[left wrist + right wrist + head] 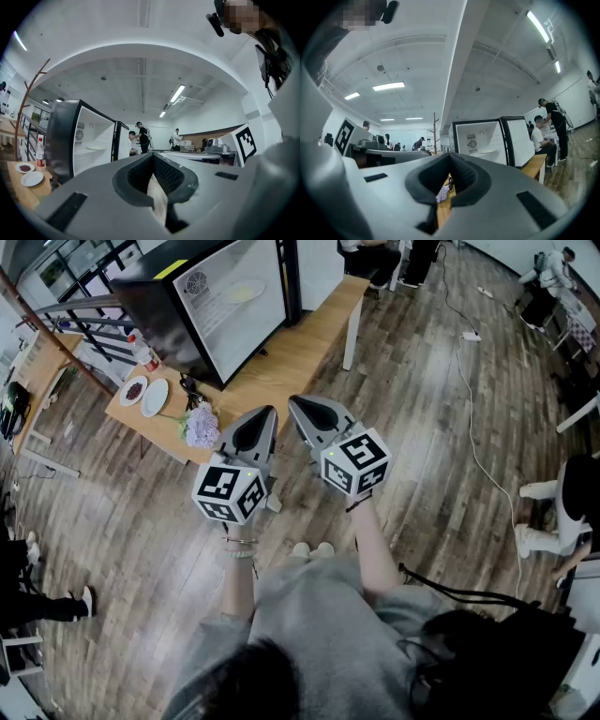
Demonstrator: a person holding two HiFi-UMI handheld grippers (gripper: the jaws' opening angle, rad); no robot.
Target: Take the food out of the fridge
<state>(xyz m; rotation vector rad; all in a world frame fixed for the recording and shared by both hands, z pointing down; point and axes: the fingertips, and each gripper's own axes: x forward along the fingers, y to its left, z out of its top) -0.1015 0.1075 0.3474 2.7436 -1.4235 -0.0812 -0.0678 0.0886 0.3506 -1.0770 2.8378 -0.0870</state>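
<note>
A small black fridge stands on the wooden table with its door swung open and its white inside showing. On its shelf lies a plate of pale food. I hold both grippers level, side by side, a good way short of the table and pointing at it. My left gripper is shut and holds nothing. The right gripper is also shut and empty. The fridge shows left of the left gripper in its own view. In the right gripper view the fridge lies right of the right gripper.
On the table's near end sit a plate of dark food, an empty white plate, a bottle and purple flowers. A railing runs at the left. A cable crosses the floor; people are at the far side and right.
</note>
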